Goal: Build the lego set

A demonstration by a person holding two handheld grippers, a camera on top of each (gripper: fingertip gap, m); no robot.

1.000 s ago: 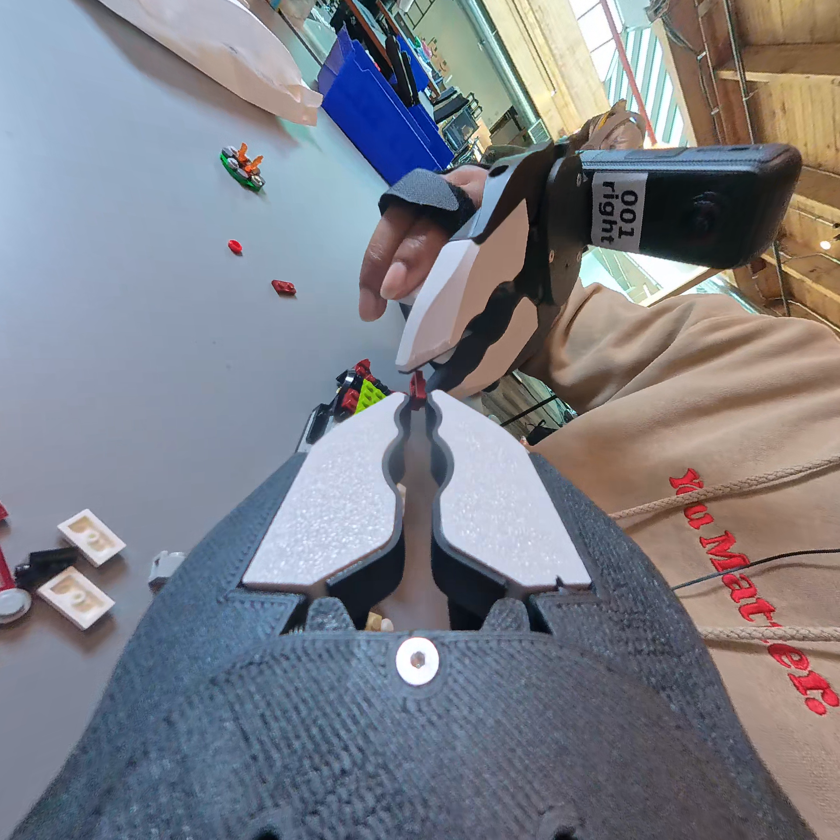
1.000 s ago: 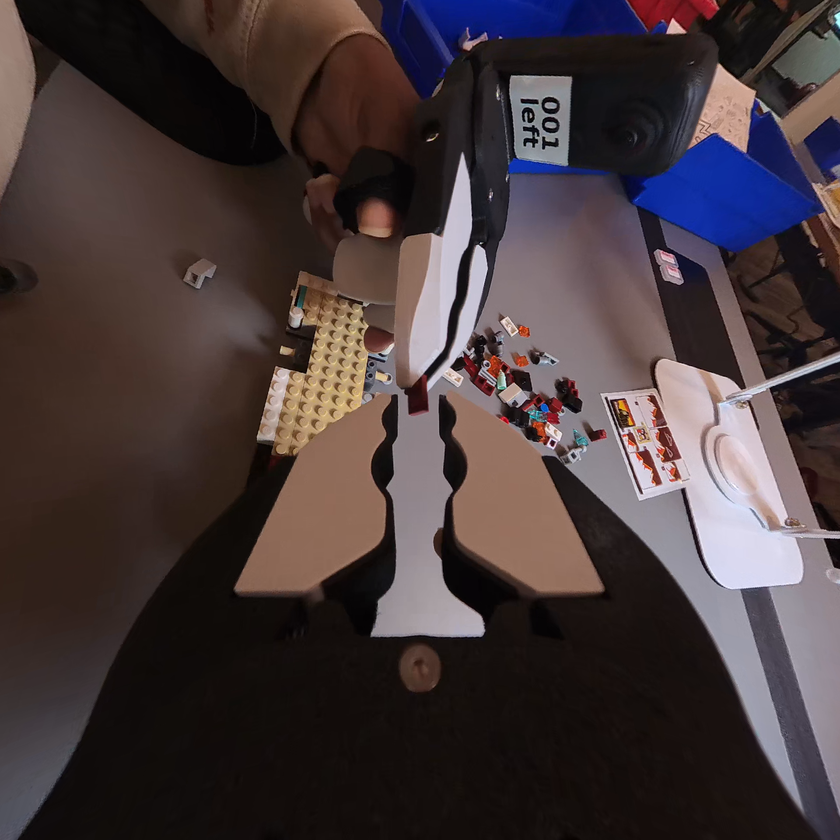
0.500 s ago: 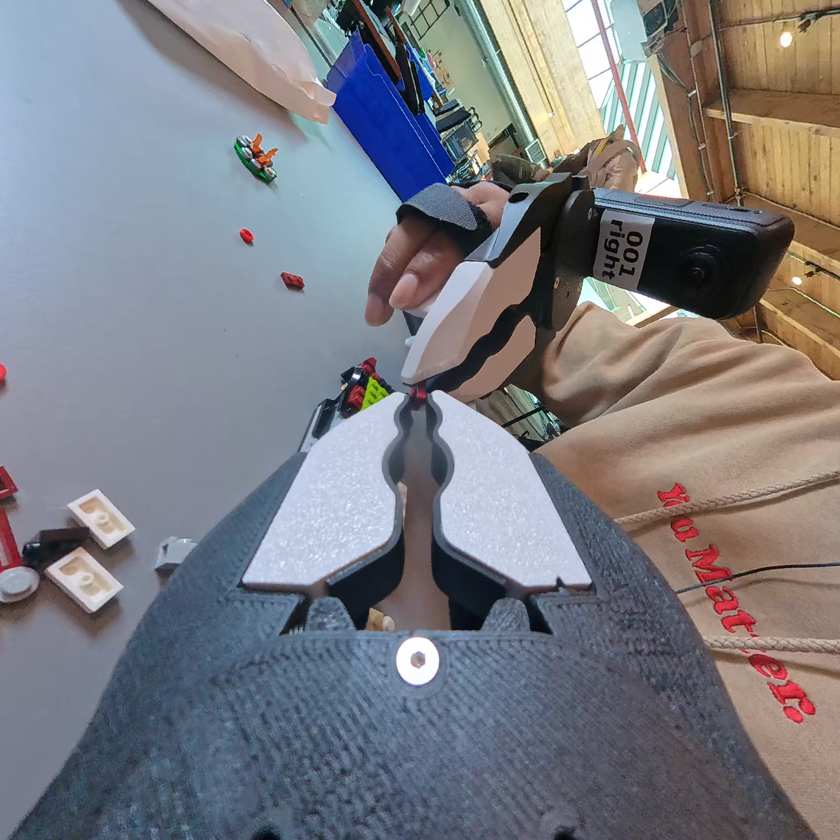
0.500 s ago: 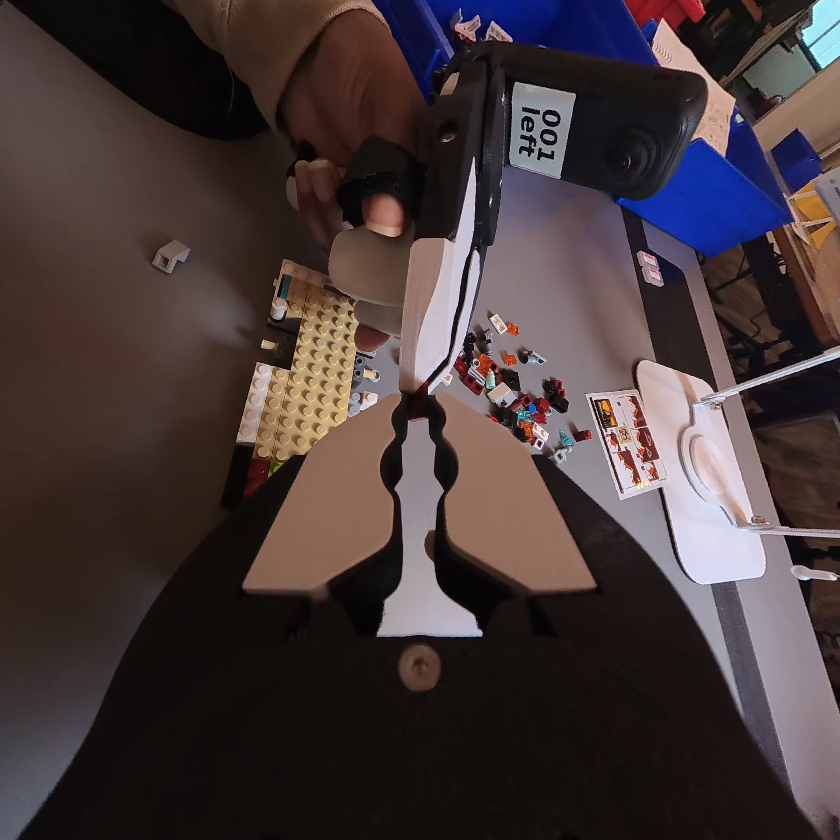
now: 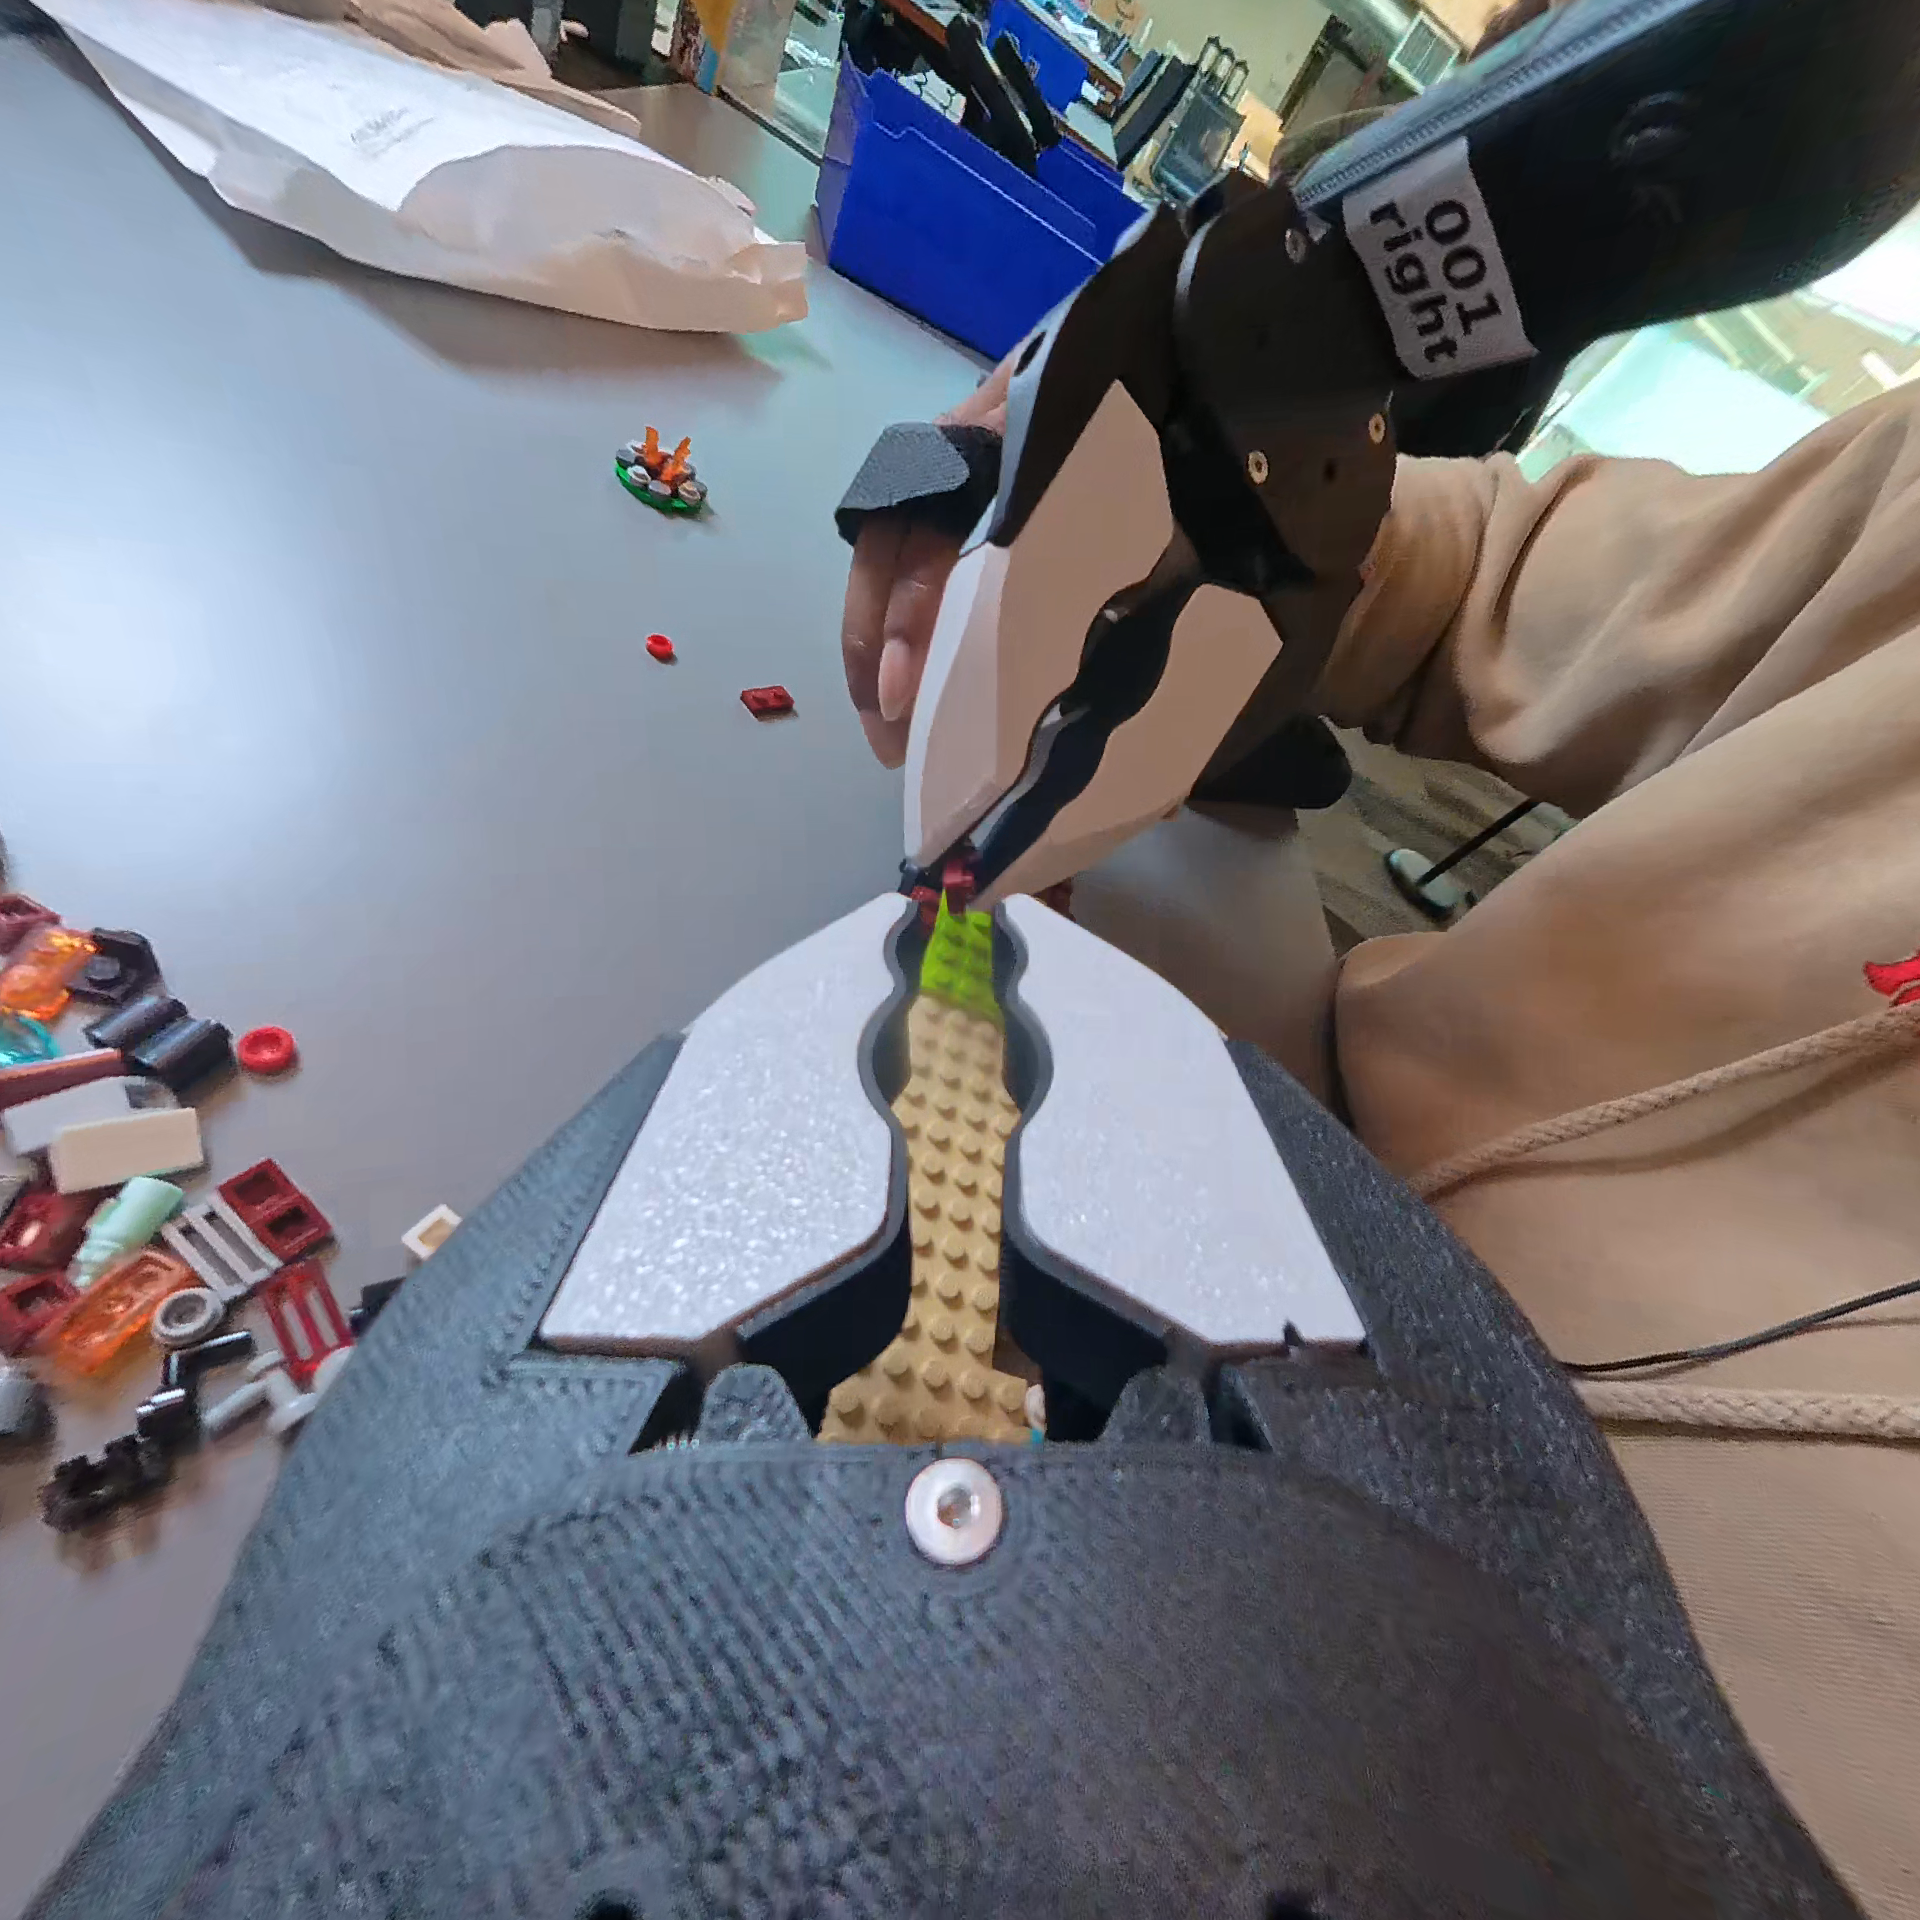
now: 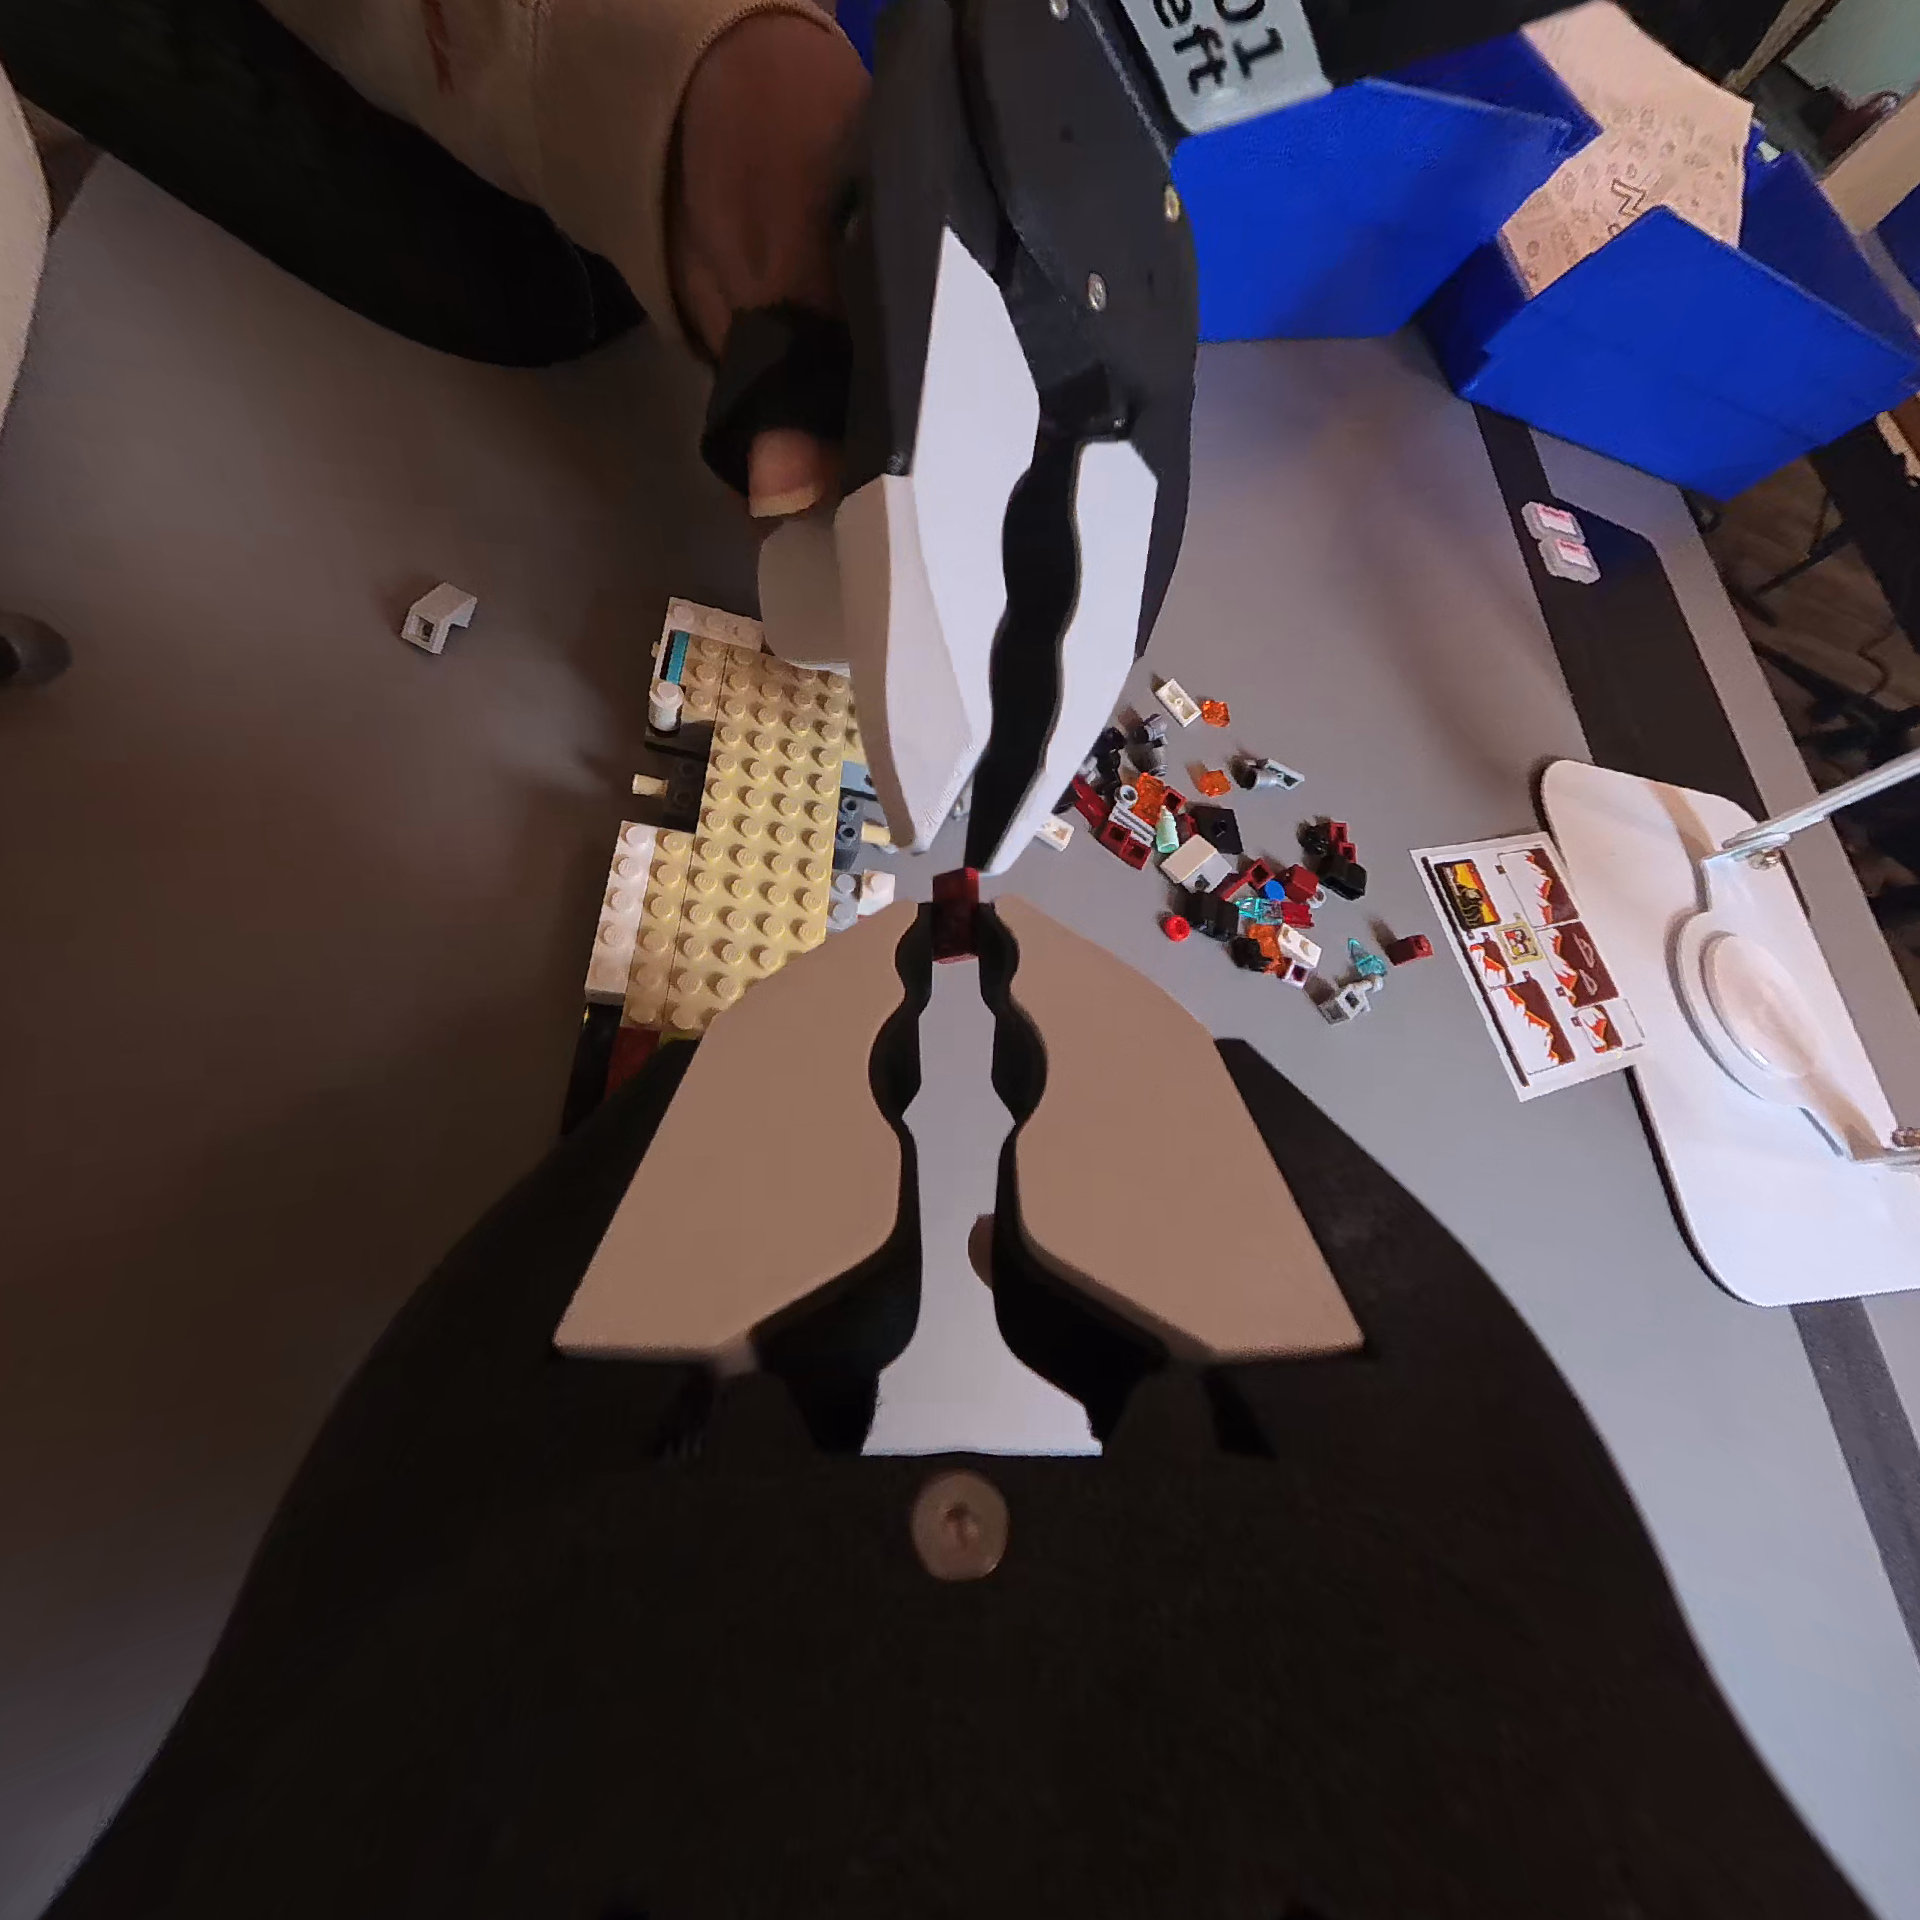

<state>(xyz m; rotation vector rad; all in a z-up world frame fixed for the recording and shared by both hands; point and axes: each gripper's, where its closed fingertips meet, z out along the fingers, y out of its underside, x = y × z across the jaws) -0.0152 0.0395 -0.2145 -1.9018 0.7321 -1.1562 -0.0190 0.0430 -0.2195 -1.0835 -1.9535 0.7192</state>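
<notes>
My right gripper (image 6: 956, 920) is shut on a small dark red brick (image 6: 956, 925), its pads pressing both sides; the brick also shows at that gripper's tips in the left wrist view (image 5: 948, 881). My left gripper (image 5: 956, 914) is open, tip to tip with the right gripper (image 5: 951, 868), and its pads stand apart at the brick's far end. It comes down from above in the right wrist view (image 6: 961, 857). Below both lies a tan studded baseplate (image 6: 748, 831), seen through the left jaws (image 5: 961, 1143) with a lime green plate (image 5: 961, 956) on it.
A pile of loose small bricks (image 6: 1226, 862) lies right of the baseplate, with a sticker sheet (image 6: 1527, 956) and a white stand base (image 6: 1766, 1039) beyond. Blue bins (image 6: 1558, 260) stand at the table's back. A paper bag (image 5: 416, 166), a small green round build (image 5: 660, 478) and a grey slope piece (image 6: 438, 618) lie apart. Less than 4 cm separates the two grippers' tips. From either gripper's tips it is about 15 centimeters to the grey slope piece (image 6: 438, 618).
My right pads closed on the dark red brick while the left still held it. The left jaws have now widened off it. Both grippers have tilted down over the baseplate.
</notes>
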